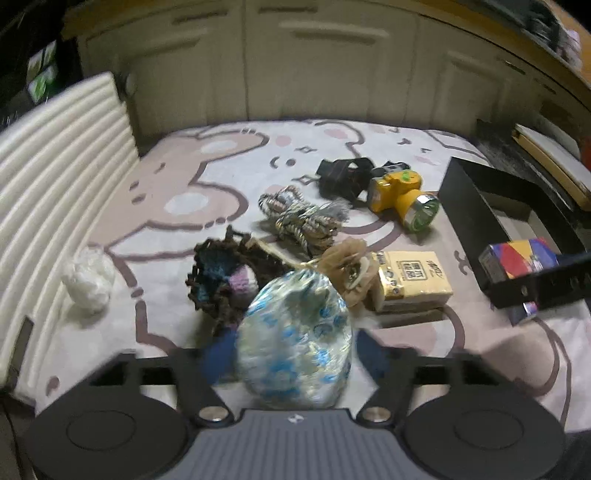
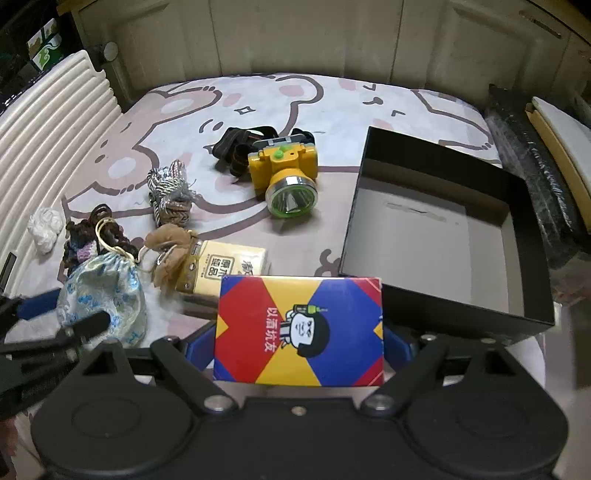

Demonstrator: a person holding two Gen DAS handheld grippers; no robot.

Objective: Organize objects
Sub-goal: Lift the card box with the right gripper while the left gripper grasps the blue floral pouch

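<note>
My left gripper (image 1: 291,350) is closed around a blue-and-white drawstring pouch (image 1: 295,339), also seen in the right wrist view (image 2: 103,295). My right gripper (image 2: 299,343) is shut on a red, yellow and blue card box (image 2: 299,330), held near the front wall of an open black box (image 2: 436,229). On the bed sheet (image 2: 258,96) lie a yellow headlamp (image 2: 284,173), a coil of rope (image 2: 170,195), a yellow tissue pack (image 2: 229,269), a brown fabric flower (image 2: 166,247), a dark knitted piece (image 1: 221,280) and a white cloth ball (image 1: 88,280).
A white ribbed headboard (image 1: 55,177) runs along the left. Cream cabinets (image 2: 295,33) stand behind the bed. A dark wrapped bundle (image 2: 532,166) and a flat cardboard box (image 2: 561,140) lie right of the black box.
</note>
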